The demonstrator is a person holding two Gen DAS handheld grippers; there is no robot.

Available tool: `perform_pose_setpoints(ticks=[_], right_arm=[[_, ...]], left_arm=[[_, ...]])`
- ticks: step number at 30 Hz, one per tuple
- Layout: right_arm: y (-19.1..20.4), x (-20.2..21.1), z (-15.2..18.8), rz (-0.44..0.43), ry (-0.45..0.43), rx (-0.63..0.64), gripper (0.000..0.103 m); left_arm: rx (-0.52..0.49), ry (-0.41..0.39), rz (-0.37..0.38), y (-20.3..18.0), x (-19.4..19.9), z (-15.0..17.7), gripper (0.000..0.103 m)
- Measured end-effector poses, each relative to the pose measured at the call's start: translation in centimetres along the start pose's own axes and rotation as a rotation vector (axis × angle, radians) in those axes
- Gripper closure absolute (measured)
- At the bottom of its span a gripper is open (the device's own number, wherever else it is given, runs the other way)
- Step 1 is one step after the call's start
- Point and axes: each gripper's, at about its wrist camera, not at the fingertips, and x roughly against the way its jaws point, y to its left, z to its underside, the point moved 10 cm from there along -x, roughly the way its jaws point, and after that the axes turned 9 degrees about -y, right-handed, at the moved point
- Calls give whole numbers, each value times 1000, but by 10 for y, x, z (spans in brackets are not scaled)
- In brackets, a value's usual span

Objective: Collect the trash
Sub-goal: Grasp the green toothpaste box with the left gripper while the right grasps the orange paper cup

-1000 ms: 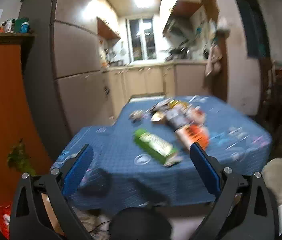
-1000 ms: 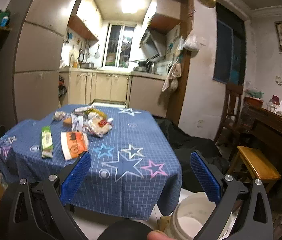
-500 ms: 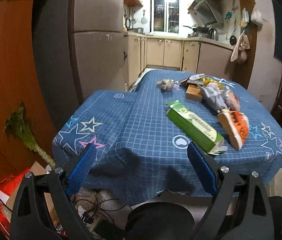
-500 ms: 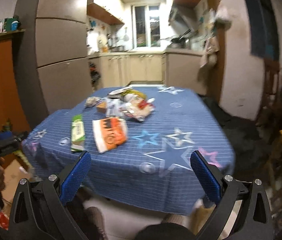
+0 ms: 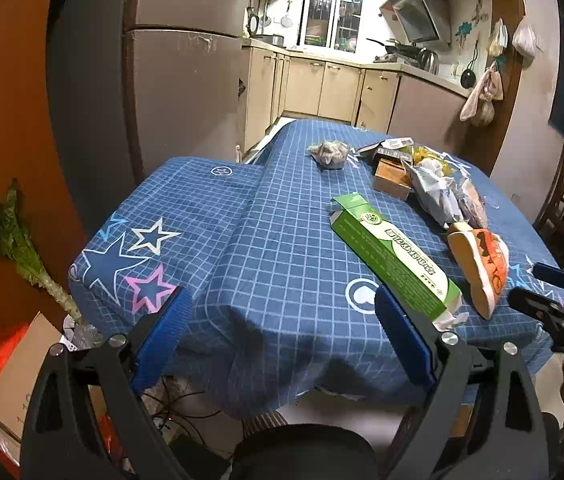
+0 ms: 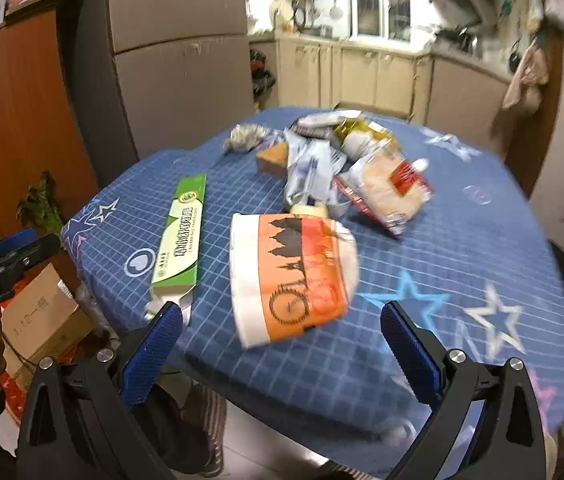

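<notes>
The bench (image 6: 462, 248), draped in a blue star-print cloth, carries all the trash: a loose heap of wrappers (image 6: 346, 160) toward the far side, then a long green carton (image 6: 181, 236) and an orange-printed paper cup (image 6: 290, 272) lying on its side near the front edge. Both the right gripper (image 6: 281, 332) and the left gripper (image 5: 282, 320) hang short of that edge, fingers spread wide and empty. A sideways nudge could likely roll the cup away, and dragging fingers could bunch the cloth and spill the heap.
</notes>
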Motion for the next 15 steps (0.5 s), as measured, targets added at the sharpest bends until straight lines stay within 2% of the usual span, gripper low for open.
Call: perform_pose_setpoints(ticks=[5,8,11,15], right_arm=[[-5,-40,1,-38,58,-23,4],[-8,-54,2,-21,74,-5,4],[-9,-59,3,-9,65,9,16],[-13,-52,2,-23,42,-19,19]], left_arm=[[5,18,6,-1,-13,-3,14],[4,30,10,-3,-20,-3,14],[-11,28,12,-8,-24,-6,14],[-21,37,34,-23,-30,-9,14]])
